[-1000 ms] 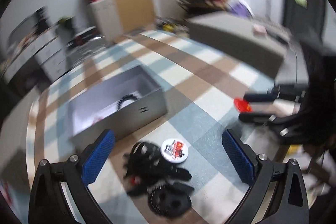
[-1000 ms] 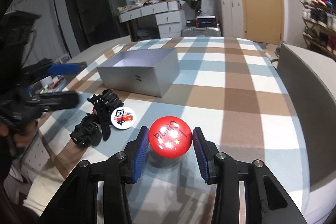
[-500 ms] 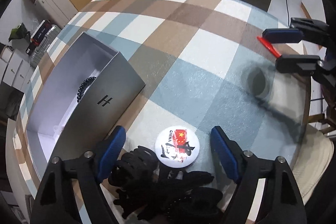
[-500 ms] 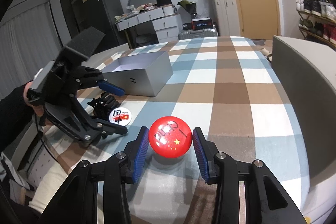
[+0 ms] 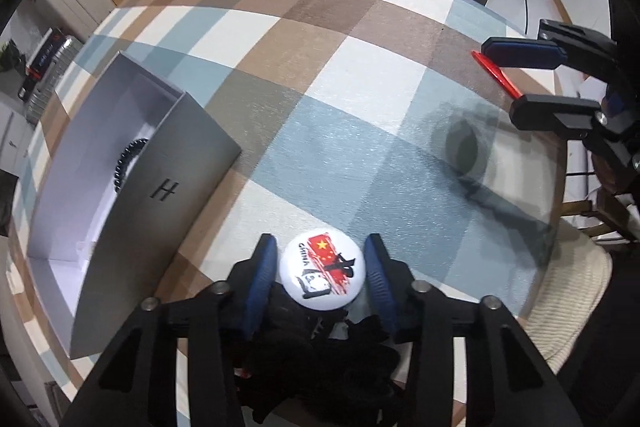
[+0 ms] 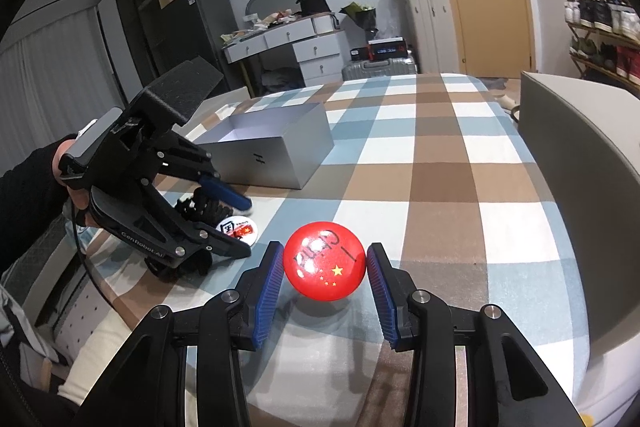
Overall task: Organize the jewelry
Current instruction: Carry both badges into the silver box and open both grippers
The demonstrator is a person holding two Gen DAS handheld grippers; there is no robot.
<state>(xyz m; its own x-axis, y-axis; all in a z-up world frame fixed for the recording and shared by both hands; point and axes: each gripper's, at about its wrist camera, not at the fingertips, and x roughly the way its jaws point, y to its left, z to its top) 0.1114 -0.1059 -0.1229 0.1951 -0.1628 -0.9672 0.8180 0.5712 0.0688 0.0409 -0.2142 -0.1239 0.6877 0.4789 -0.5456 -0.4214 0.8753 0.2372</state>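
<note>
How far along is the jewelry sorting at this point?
Early. Done: a black beaded bracelet lies in the open silver box. In hand: right gripper holds the red round badge; left gripper has just been closing around the white round badge. Left: black hair claws.

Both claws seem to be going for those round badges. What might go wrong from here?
The left gripper has just been closing around the white badge, which lies against a heap of black hair clips; lifting might snag or drag a clip along. The right gripper pinches the glossy red badge only by its thin rim, above the checked cloth, so it could twist and slip out before reaching the grey box.
</note>
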